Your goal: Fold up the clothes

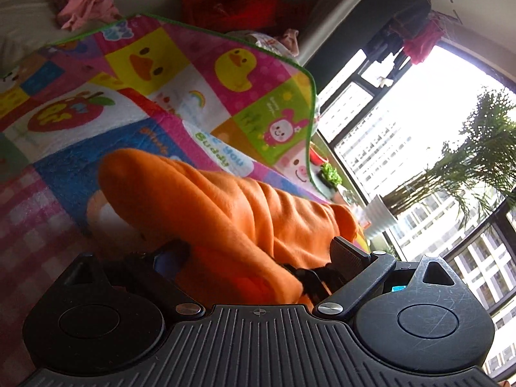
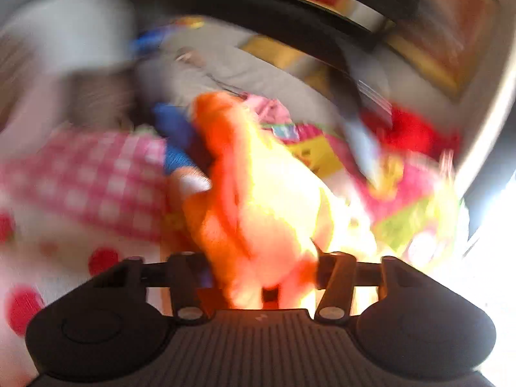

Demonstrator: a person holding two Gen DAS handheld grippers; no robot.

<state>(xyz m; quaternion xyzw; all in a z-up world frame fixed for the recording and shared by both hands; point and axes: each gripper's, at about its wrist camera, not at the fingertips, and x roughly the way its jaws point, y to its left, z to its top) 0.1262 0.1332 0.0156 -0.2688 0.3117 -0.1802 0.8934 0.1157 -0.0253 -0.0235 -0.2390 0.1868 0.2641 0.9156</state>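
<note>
Two claws in play, each at the same orange garment. Left claw (image 1: 258,254) closed on the orange garment (image 1: 245,213), cloth bunched between the fingers and spilling forward in loose ridges over the patchwork play mat (image 1: 167,74) underneath. Right claw (image 2: 262,271) partly closed around another bundle of the same cloth (image 2: 258,200), fabric filling the gap between the fingers; too blurred to say for certain that the pads press firmly, though looks like a grip. Garment gathered and lifted at both ends rather than laid flat, with no crease, no squared edge and no tidy layer visible anywhere. Judged from that, folding barely begun: probably the stage of picking up and shaking out or spreading. Left to do, by the look of it: flatten the piece on the mat, bring the sides over, double it up, set it aside. More waiting too, seemingly: a pink garment (image 1: 85,9) crumpled beyond the far edge of the mat, and a red heap (image 1: 225,0) further back, neither folded. No finished stack visible in either view.
</note>
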